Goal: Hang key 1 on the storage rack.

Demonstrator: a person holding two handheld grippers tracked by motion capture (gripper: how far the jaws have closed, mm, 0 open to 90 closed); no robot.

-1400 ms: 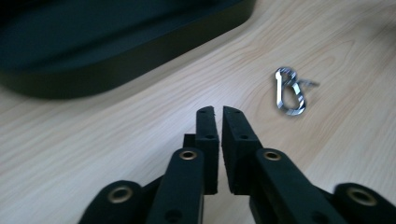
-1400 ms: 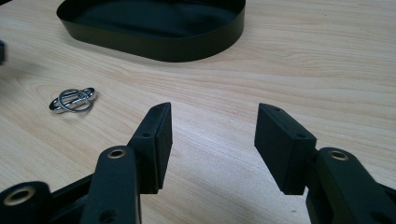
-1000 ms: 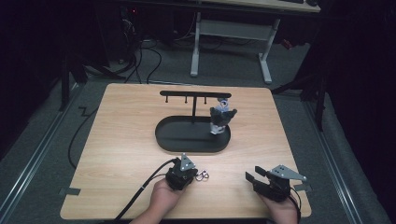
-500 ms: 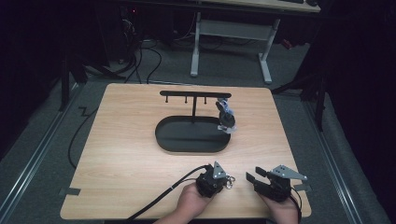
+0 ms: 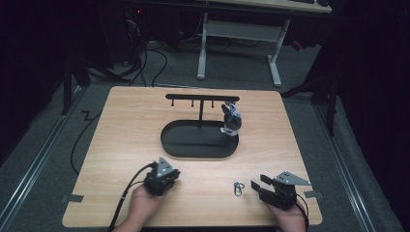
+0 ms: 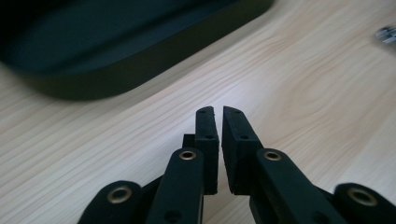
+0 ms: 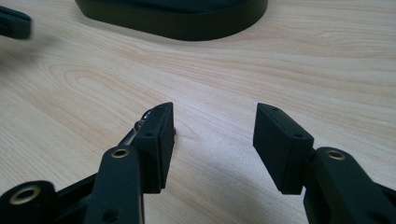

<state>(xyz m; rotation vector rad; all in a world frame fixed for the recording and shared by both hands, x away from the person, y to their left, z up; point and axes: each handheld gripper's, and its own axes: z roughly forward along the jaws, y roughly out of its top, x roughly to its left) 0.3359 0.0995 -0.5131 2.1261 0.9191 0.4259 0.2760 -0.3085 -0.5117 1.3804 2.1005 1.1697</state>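
Note:
A small metal key ring (image 5: 238, 187) lies on the wooden table (image 5: 121, 140) near the front, just left of my right gripper (image 5: 259, 182). In the right gripper view the jaws (image 7: 215, 114) stand wide open, and the key ring (image 7: 141, 122) peeks out from behind the left one. My left gripper (image 5: 164, 172) is at the front left, apart from the ring. Its jaws (image 6: 218, 112) are shut with nothing between them, and the ring (image 6: 386, 33) is blurred at the far upper right. A small grey-blue figure (image 5: 232, 118) hangs from the right end of a black hook rack (image 5: 202, 97).
The rack stands in a black oval tray (image 5: 183, 145) at mid-table, whose rim shows ahead of both grippers (image 6: 93, 79) (image 7: 187, 23). Cables trail off the table's left side. Desk legs (image 5: 202, 53) stand on the floor behind.
My left gripper moved right to mid-table, then drew back left; the key ring has gone from the centre to the right, near my right gripper. The hanging figure has swung. The right gripper stayed put.

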